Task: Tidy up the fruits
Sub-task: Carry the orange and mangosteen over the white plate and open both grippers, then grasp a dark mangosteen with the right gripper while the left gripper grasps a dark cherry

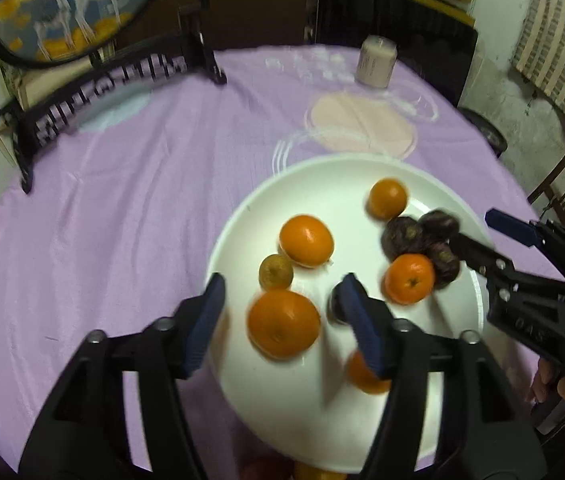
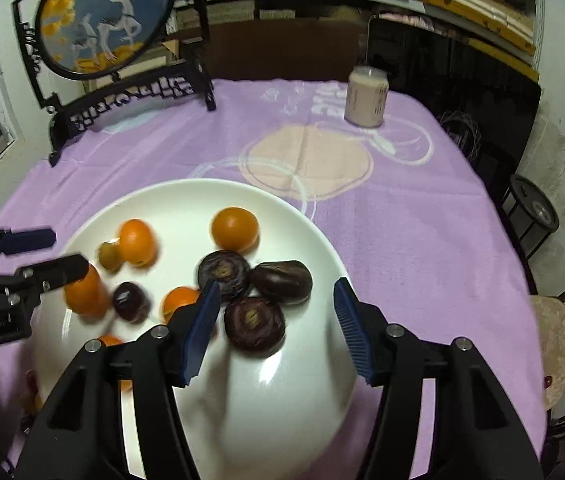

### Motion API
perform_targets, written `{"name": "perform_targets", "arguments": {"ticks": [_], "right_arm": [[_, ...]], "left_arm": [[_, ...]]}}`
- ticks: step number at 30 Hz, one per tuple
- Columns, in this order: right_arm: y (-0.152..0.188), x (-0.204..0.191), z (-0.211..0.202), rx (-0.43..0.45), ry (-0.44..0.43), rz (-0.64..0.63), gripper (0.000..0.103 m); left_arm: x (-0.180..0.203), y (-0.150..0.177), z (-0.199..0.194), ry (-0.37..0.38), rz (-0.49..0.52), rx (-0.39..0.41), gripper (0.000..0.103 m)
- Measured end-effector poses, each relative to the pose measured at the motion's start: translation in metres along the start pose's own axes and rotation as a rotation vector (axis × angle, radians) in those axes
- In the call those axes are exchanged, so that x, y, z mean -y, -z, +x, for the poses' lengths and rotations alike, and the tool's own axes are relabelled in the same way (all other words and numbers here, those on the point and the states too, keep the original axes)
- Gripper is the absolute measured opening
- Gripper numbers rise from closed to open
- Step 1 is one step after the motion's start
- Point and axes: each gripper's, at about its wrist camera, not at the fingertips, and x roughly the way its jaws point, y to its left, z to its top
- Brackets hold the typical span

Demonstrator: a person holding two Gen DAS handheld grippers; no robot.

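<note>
Both tools gape wide, empty: left tool [image 1: 282, 292] over plate [image 1: 250, 216] w/ oranges [image 1: 306, 240], right tool [image 2: 276, 300] over dark fruits [image 2: 254, 322]; jar [image 2: 365, 96], screen [image 2: 102, 16] beyond plate.

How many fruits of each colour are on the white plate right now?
Orange fruits: 5
Yellow-green fruit: 1
Dark purple fruits: 4
Total on the white plate: 10
</note>
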Motion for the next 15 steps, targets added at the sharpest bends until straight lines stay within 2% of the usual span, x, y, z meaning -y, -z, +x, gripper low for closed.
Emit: {"name": "perform_targets", "arguments": {"ticks": [3, 4, 6, 8, 11, 15], "right_arm": [[0.015, -0.005, -0.039, 0.029, -0.032, 0.001, 0.061], [0.025, -0.008, -0.054, 0.038, -0.052, 0.012, 0.065], [0.049, -0.013, -0.077, 0.059, -0.088, 0.031, 0.068], [0.075, -0.02, -0.095, 0.069, -0.113, 0.056, 0.068], [0.104, -0.027, -0.112, 0.056, -0.124, 0.086, 0.068], [0.117, -0.037, -0.128, 0.056, -0.095, 0.073, 0.068]], "left_arm": [[-0.001, 0.01, -0.036, 0.009, 0.001, 0.068, 0.069], [-0.002, 0.016, -0.049, 0.012, -0.006, 0.091, 0.07], [-0.006, 0.039, -0.077, 0.0, -0.026, 0.143, 0.077], [-0.009, 0.062, -0.095, -0.02, -0.04, 0.18, 0.079], [-0.015, 0.093, -0.107, -0.042, -0.058, 0.18, 0.079], [-0.027, 0.122, -0.116, -0.047, -0.077, 0.156, 0.079]]}}
